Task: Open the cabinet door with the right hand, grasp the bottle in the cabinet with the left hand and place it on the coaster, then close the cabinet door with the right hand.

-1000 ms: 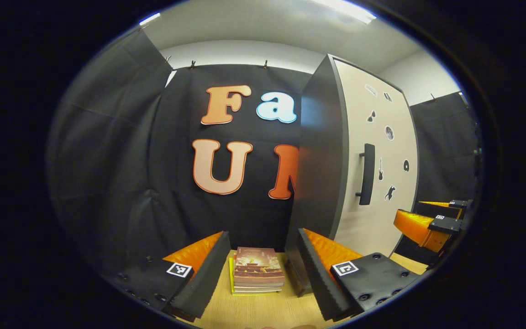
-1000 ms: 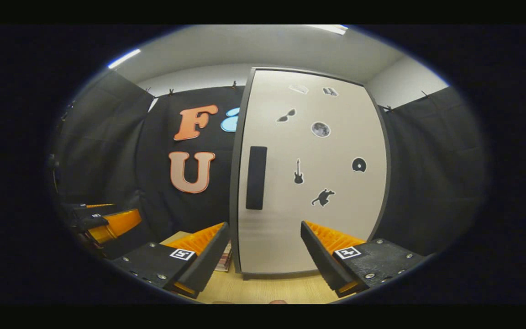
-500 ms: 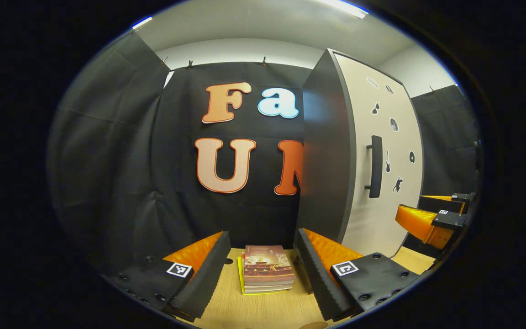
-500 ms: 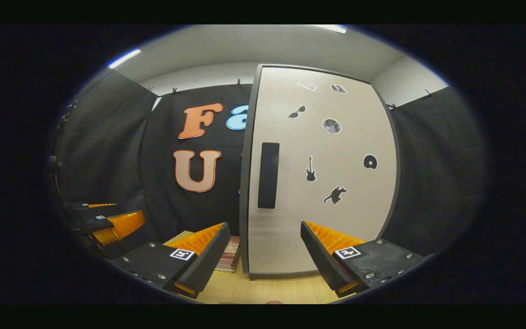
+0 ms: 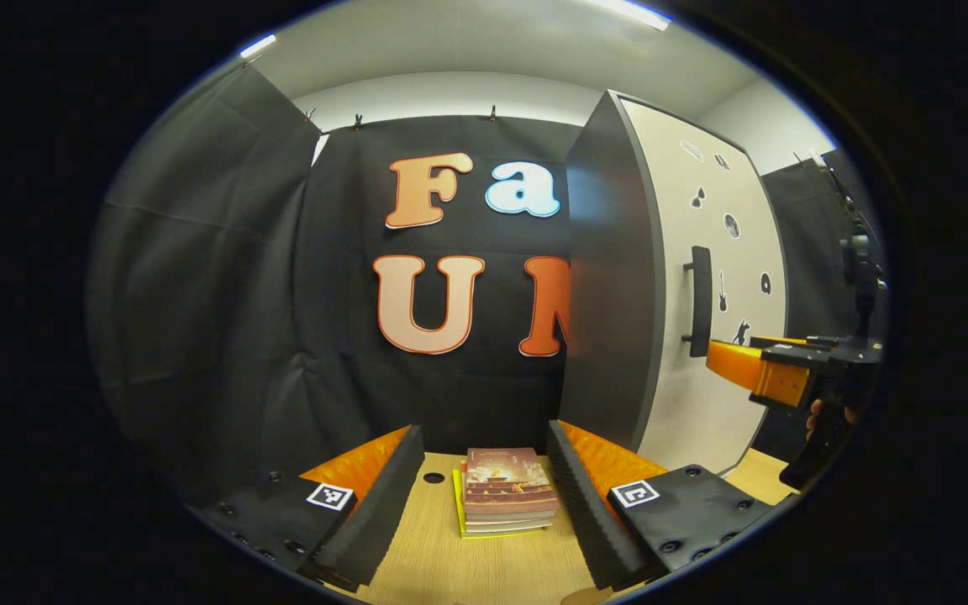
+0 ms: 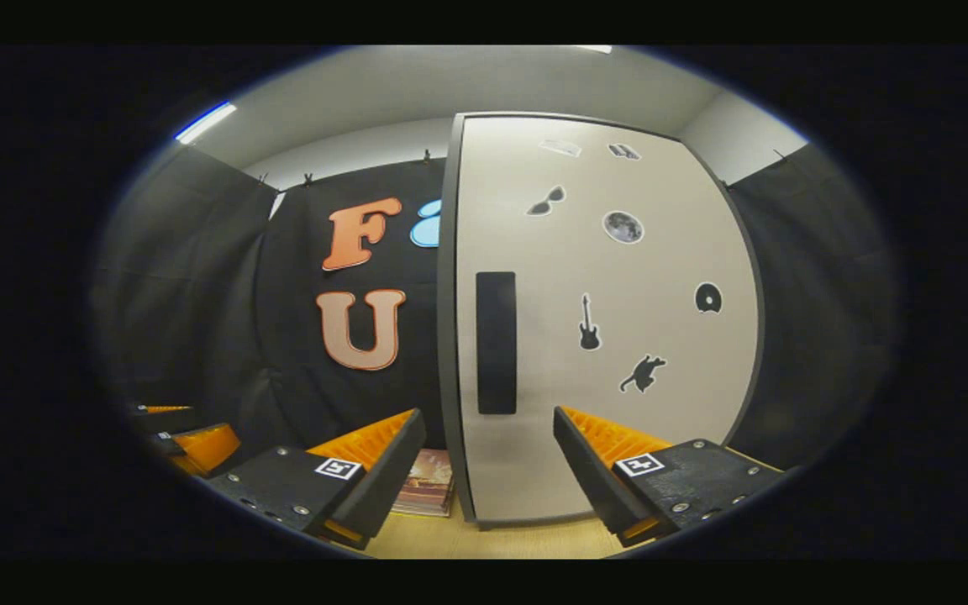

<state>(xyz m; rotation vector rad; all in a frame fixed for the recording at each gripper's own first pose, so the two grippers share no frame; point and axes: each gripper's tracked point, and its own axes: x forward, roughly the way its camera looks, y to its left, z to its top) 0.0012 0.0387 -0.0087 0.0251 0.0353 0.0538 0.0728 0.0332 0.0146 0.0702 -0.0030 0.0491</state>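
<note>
In the left gripper view, the left gripper [image 5: 484,496] is lowest and nearest, jaws spread wide with nothing between them. It hovers over the pale wood-grain tabletop [image 5: 425,555]. Just beyond its fingers lies a small stack of paperback books with a reddish cover [image 5: 507,491], and a small dark round disc [image 5: 434,477], possibly the coaster, rests on the tabletop to the left of the stack.

In the right gripper view, the right gripper [image 6: 488,470] also stands with jaws open and empty. It faces the tall cabinet with a dark grey carcass and a cream door [image 6: 602,319]. The black vertical bar handle [image 6: 497,342] lies directly ahead, above the gap between the fingers and apart from them.

Change over the last second: in the left gripper view the right gripper [image 5: 774,370] has risen and advanced, and now sits level with the lower end of the handle [image 5: 700,301], near it; contact cannot be confirmed. In the right gripper view the door and handle have grown larger and moved toward centre. The left gripper has drifted slightly; the books have shifted toward centre.

Judgement: the task is at its first step, the approach to the handle. The door is shut, so the bottle is taken to be inside the cabinet, hidden. Next requirement: close both fingers around the handle, then pull along the hinge arc.
</note>
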